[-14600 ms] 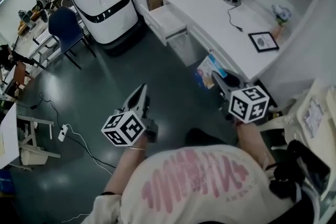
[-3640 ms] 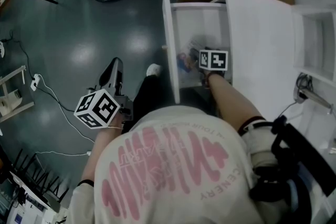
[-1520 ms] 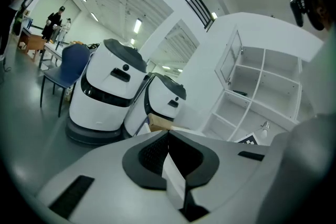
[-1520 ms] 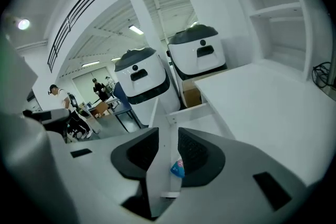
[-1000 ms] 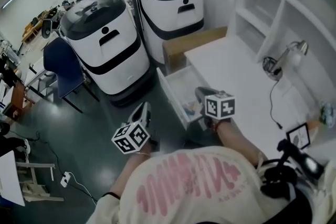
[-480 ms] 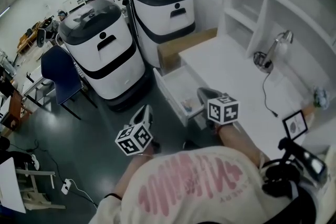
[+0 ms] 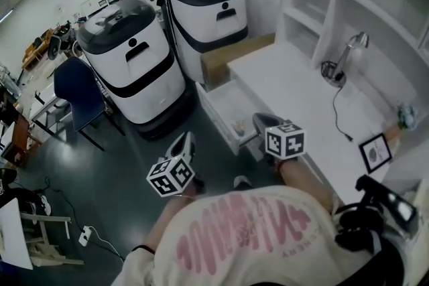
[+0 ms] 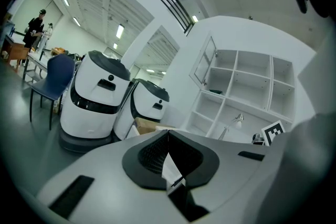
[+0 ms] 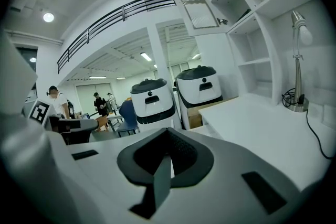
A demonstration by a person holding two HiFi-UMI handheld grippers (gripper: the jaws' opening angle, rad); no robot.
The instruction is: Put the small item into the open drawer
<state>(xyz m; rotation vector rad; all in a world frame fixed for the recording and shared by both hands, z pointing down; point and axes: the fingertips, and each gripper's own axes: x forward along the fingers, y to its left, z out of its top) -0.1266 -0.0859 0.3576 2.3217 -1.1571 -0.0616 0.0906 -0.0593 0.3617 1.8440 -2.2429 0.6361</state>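
Observation:
The white drawer [image 7: 209,106] stands pulled out from the desk [image 7: 288,80], and a small coloured item [image 7: 238,125] lies inside near its front. My right gripper [image 7: 259,119] hovers just in front of the drawer, above its front corner; in the right gripper view its jaws [image 9: 168,131] meet with nothing between them. My left gripper [image 7: 188,138] hangs over the dark floor to the left of the drawer. It points towards the white machines, and in the left gripper view its jaws [image 8: 168,132] are shut and empty.
Two large white and black machines [image 7: 132,63] [image 7: 208,7] stand behind the drawer, with a cardboard box [image 7: 234,57] beside the desk. A lamp [image 7: 350,50], a cable and a framed picture [image 7: 375,151] sit on the desk. A blue chair [image 7: 75,87] is at the left.
Both grippers have drawn back a little from the drawer towards the person's body. The small item stays in the drawer.

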